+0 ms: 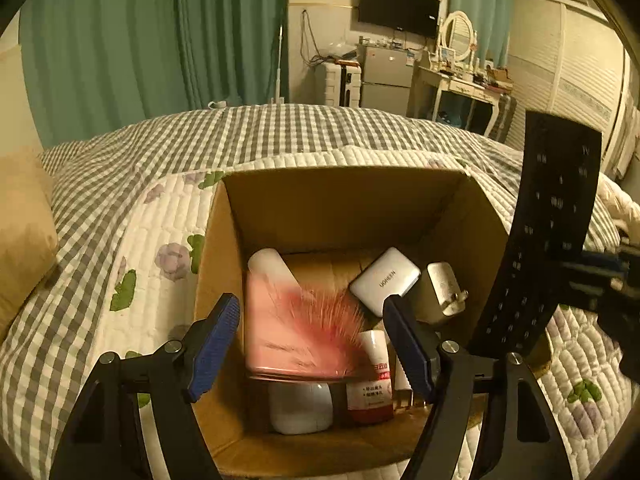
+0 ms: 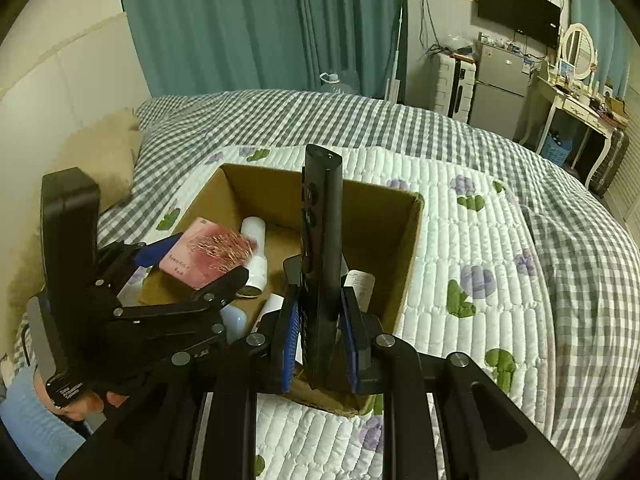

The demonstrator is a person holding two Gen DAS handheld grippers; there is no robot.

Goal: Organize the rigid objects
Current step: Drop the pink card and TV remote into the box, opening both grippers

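Note:
An open cardboard box (image 1: 340, 204) sits on the quilted bed and also shows in the right wrist view (image 2: 408, 240). My left gripper (image 1: 312, 344) is open above the box; a pink brush (image 1: 296, 328) with wire bristles is blurred between its jaws, and I cannot tell whether it touches them. It shows in the right wrist view as the pink brush (image 2: 204, 256), by the left gripper (image 2: 192, 264). My right gripper (image 2: 320, 344) is shut on a black remote control (image 2: 322, 248), held upright over the box's near edge. The remote (image 1: 548, 240) stands at the right in the left view.
In the box lie a white charger (image 1: 386, 280), a plug adapter (image 1: 440, 292), a white tube (image 1: 268, 264), a white jar (image 1: 300, 408) and a red-labelled bottle (image 1: 370, 376). A tan pillow (image 1: 24, 232) lies left. A fridge (image 1: 386, 76) and dressing table (image 1: 460, 80) stand behind.

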